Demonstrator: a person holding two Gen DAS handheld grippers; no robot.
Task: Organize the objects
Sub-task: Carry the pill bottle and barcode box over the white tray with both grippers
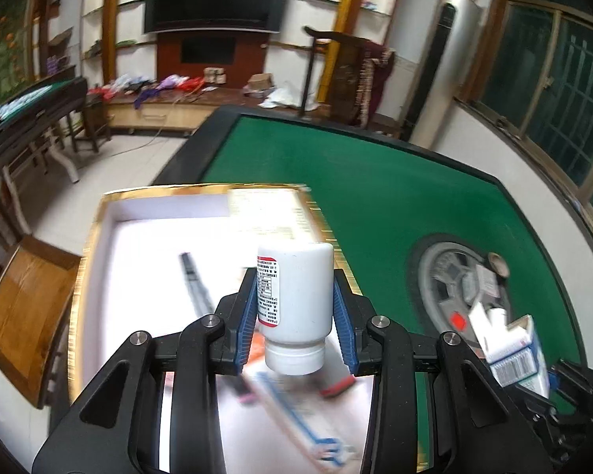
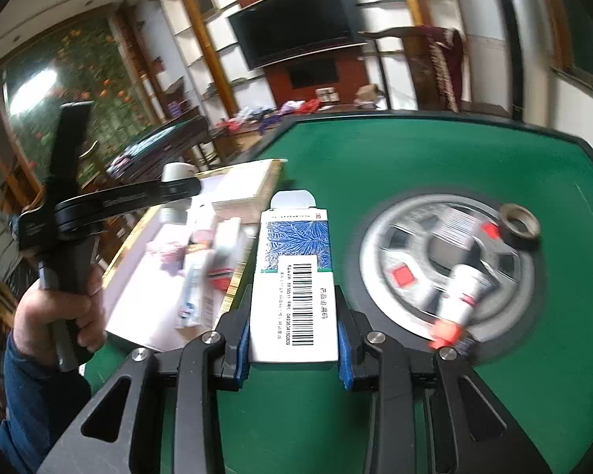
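jaws, left: both blue pads of the left gripper (image 1: pixel 294 316) press the sides of a white plastic pill bottle with a red-edged printed label (image 1: pixel 296 296); it is clamped, not loose.
jaws, right: the right gripper (image 2: pixel 294 331) is closed on a white cardboard medicine carton with a blue leaf pattern and a barcode (image 2: pixel 294 276), pads flat on its two long sides.
bottle axis: long axis runs away from the left hand along the fingers, cap end nearest the camera, base pointing forward.
bottle place: held in the air over the open white box with a gold rim (image 1: pixel 99 213), above blurred flat items lying inside it.
carton axis: long axis also runs forward along the fingers, its top flap open at the far end.
carton place: over the green felt table top (image 2: pixel 415 166), just to the right of the box's gold rim (image 2: pixel 272 175) in the right wrist view, not yet over the box.
nearer hand: left, by my reading; its load already hangs above the box interior, while the right one has the rim left to cross.
left behind: a white tube with a red cap (image 2: pixel 458 296) and a dark tape roll (image 2: pixel 520 223) on the grey round centre plate of the table (image 2: pixel 395 229), well apart from both grippers.
likely step: lowering the bottle into the box, carton after it.
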